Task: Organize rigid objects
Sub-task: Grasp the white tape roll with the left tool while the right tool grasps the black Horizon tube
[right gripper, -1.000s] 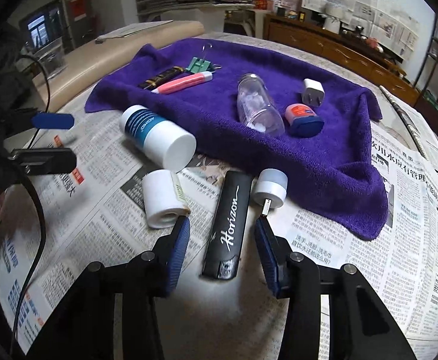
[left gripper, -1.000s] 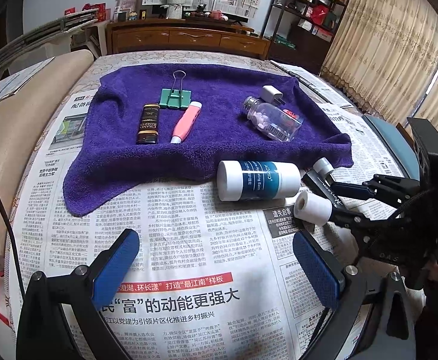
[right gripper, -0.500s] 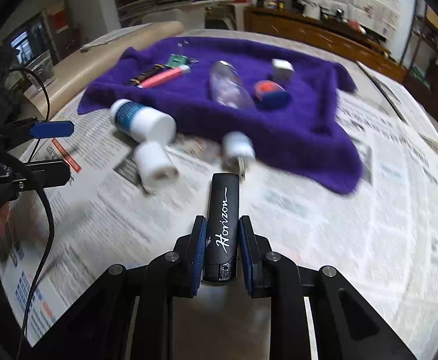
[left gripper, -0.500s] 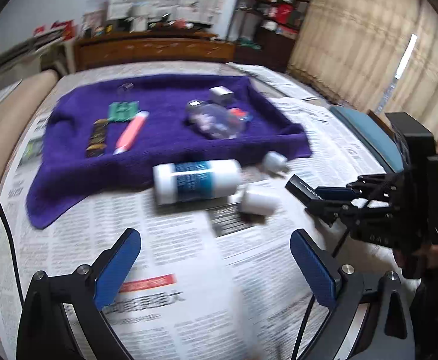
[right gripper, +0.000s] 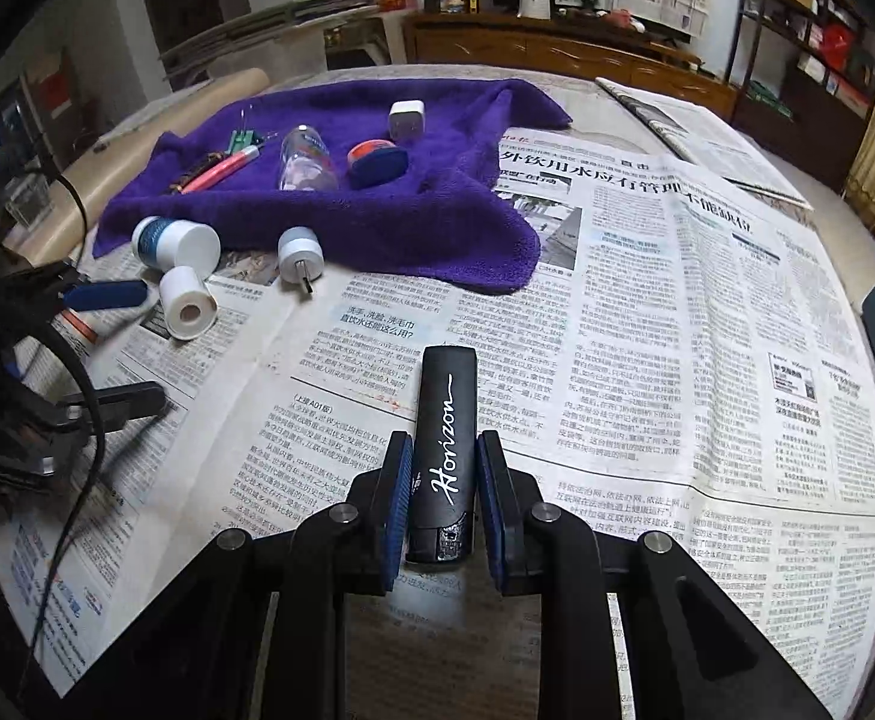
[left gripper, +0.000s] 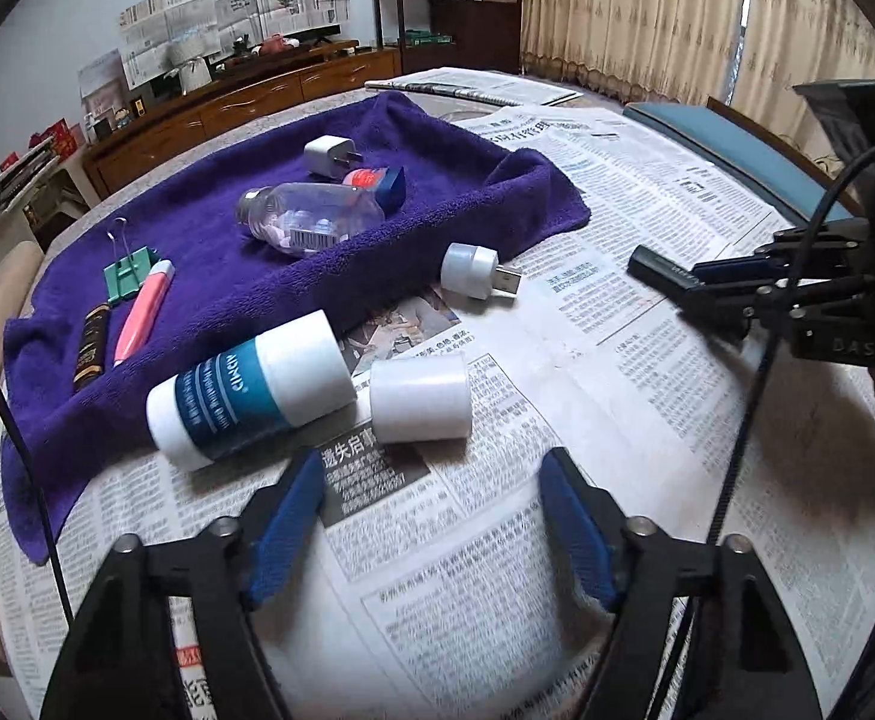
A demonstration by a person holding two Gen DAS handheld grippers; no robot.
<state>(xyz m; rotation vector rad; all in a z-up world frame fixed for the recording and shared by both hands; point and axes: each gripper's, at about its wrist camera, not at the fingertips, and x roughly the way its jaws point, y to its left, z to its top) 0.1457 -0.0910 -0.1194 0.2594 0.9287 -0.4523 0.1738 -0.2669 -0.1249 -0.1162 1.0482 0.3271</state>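
Note:
My right gripper (right gripper: 442,483) is shut on a black "Horizon" lighter (right gripper: 444,447) and holds it above the newspaper, right of the towel; it also shows in the left wrist view (left gripper: 665,273). My left gripper (left gripper: 431,525) is open and empty, just in front of a white tape roll (left gripper: 420,397) and a white-and-teal bottle (left gripper: 251,390). A white USB night light (left gripper: 476,270) lies by the edge of the purple towel (left gripper: 455,192). On the towel lie a clear pill bottle (left gripper: 311,219), a white charger (left gripper: 326,155), a pink pen (left gripper: 144,315) and a green binder clip (left gripper: 128,273).
Newspaper (right gripper: 647,300) covers the table. A dark tube (left gripper: 92,345) and a red-and-blue tin (left gripper: 380,181) also lie on the towel. A folded newspaper (right gripper: 701,132) lies at the far right. A blue chair (left gripper: 731,150) stands at the table's edge.
My right gripper closed on the black lighter, lifted it and carried it right, away from the towel. My left gripper moved closer to the tape roll and bottle, its fingers narrower.

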